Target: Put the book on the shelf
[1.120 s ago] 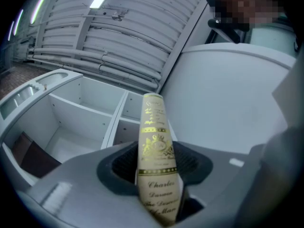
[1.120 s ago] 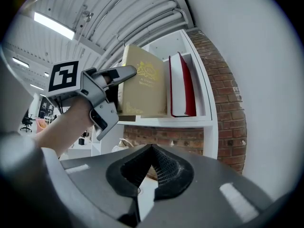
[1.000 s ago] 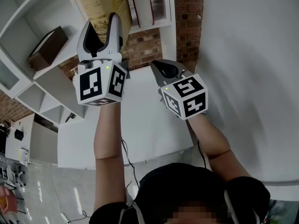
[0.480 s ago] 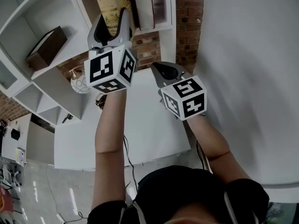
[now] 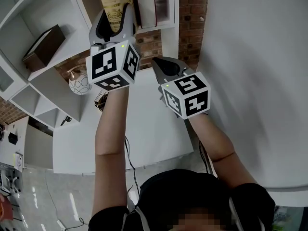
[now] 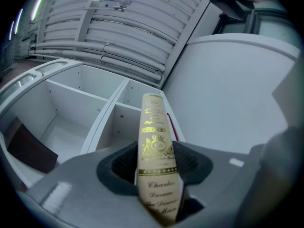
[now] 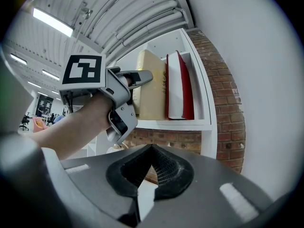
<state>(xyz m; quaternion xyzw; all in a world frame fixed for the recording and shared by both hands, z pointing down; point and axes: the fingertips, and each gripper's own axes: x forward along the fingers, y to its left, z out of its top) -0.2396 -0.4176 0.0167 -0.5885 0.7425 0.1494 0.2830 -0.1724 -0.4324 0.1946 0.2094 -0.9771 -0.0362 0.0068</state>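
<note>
A cream book with gold lettering is clamped by its spine between the jaws of my left gripper. In the head view the left gripper is raised with the book standing at the mouth of the white shelf's upper right compartment. A red-and-white book stands in that compartment, just right of the cream book. My right gripper hangs lower and to the right, shut and holding nothing; its pads meet in the right gripper view.
A brown box lies in a shelf compartment to the left. A round patterned ornament sits below it. A brick wall shows behind the shelf, a white table lies below, and a white wall stands at the right.
My left gripper has carried the cream book to the right and further into the shelf opening beside the red book. The right gripper has shifted slightly left.
</note>
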